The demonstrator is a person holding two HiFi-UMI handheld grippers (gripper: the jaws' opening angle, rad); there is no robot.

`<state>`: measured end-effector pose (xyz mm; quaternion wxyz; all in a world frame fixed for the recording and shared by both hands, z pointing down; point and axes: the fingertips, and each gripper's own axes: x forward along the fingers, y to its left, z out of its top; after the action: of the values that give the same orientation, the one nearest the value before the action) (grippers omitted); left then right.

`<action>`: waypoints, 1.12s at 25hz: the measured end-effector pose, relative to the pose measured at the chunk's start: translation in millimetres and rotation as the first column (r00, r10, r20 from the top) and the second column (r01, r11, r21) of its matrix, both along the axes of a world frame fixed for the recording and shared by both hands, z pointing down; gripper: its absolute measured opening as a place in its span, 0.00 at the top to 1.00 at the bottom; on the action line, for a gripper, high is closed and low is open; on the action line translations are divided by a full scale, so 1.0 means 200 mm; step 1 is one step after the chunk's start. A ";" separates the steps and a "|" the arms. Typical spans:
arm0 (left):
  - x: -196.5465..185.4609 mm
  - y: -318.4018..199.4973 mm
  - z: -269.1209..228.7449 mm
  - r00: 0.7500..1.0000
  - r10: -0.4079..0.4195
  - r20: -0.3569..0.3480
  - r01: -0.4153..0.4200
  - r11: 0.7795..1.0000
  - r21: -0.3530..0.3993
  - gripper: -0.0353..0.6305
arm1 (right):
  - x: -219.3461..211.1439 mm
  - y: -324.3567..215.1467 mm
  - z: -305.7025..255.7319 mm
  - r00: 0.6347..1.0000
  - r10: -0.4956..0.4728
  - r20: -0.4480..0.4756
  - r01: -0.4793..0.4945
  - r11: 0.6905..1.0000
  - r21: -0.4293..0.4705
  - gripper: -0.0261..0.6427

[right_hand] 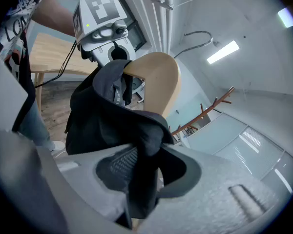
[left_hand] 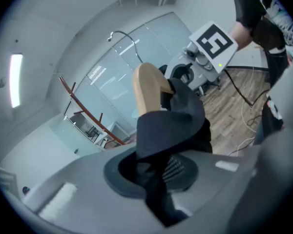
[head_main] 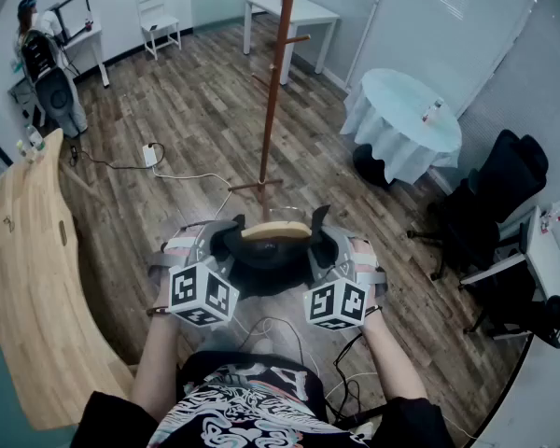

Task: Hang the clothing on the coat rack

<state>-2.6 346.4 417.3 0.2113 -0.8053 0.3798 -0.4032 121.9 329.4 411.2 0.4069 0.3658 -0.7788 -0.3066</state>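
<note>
A black garment (head_main: 271, 256) lies draped over a light wooden hanger (head_main: 275, 231), held up between both grippers just in front of my chest. My left gripper (head_main: 226, 247) is shut on the cloth at the hanger's left end, my right gripper (head_main: 319, 247) on the cloth at its right end. In the left gripper view dark fabric (left_hand: 171, 130) runs down between the jaws (left_hand: 158, 179). The right gripper view shows fabric (right_hand: 107, 116) pinched the same way (right_hand: 141, 174). The brown coat rack (head_main: 273, 91) stands upright on the floor straight ahead, its pegs bare.
A round table with a white cloth (head_main: 401, 119) stands to the right of the rack, with black office chairs (head_main: 499, 194) beyond it. A curved wooden counter (head_main: 28, 269) runs along my left. A power strip and cables (head_main: 150, 155) lie on the floor. A person (head_main: 42, 54) sits far left.
</note>
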 end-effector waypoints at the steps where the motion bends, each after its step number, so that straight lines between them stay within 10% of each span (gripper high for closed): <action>1: 0.01 0.01 -0.01 1.000 -0.003 -0.001 0.003 1.000 -0.001 0.89 | 0.01 0.01 0.00 1.000 -0.002 -0.001 0.002 1.000 -0.002 0.81; 28: 0.02 -0.48 0.04 0.998 -0.042 -0.045 0.040 0.999 -0.027 0.89 | 0.00 -0.50 0.07 1.000 -0.021 -0.007 0.020 0.999 -0.029 0.80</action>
<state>1.1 250.2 424.4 0.1836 -0.8090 0.3956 -0.3940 122.6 229.9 424.3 0.4117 0.3508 -0.7854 -0.3009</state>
